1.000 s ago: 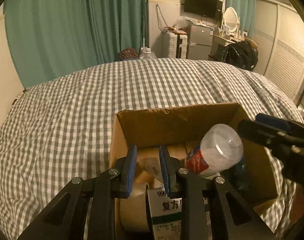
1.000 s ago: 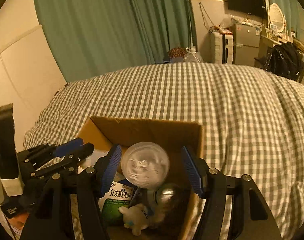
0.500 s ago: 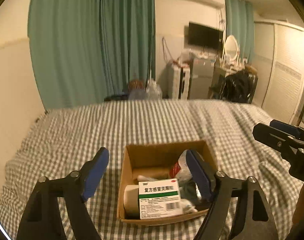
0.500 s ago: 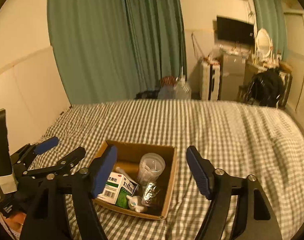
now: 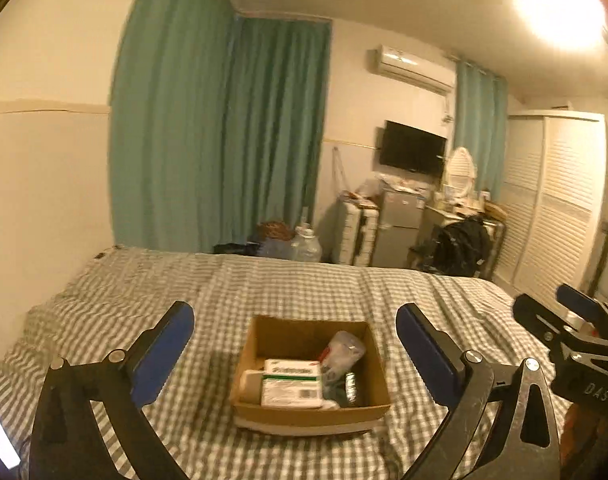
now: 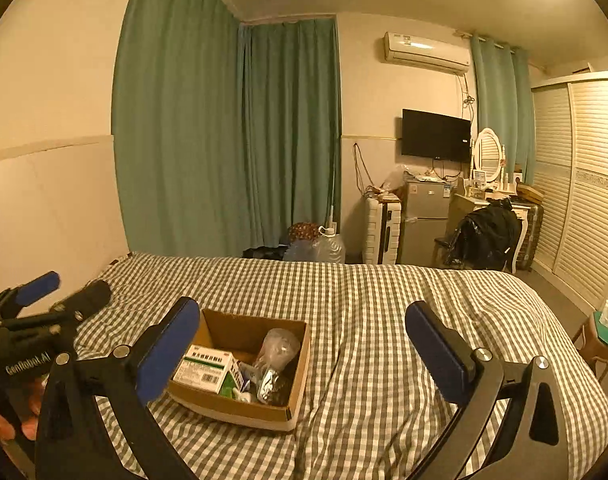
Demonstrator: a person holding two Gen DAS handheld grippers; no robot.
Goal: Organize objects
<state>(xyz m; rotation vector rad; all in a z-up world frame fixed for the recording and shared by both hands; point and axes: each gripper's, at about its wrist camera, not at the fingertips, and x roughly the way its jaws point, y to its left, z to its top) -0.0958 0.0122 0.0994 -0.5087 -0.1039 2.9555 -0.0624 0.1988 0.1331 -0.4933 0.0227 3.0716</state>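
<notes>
Both tools hang above the near end of the bed, each with its blue-padded fingers spread wide and nothing between them. The left gripper (image 5: 293,350) frames the box (image 5: 308,414) from straight on; the right gripper (image 6: 301,342) sits beside it, with the box near its left finger. The box, open-topped cardboard, rests on the checked bedcover (image 6: 384,308), roughly mid-bed and a little to the left. Inside it, a white and green carton (image 5: 291,382) lies flat toward the near left, over a pale roll (image 5: 249,384) against the left wall. A clear plastic cup (image 6: 277,346) leans at the right side, with a small foil-wrapped piece (image 6: 267,380) just in front of it; what lies under these is too dark to tell. Past the bed's far edge, green curtains (image 6: 223,140) fill the wall, a water jug (image 6: 330,246) stands on the floor, and a small fridge (image 6: 424,222) sits beneath a wall television (image 6: 436,135). White louvred doors (image 6: 584,200) run along the right.
</notes>
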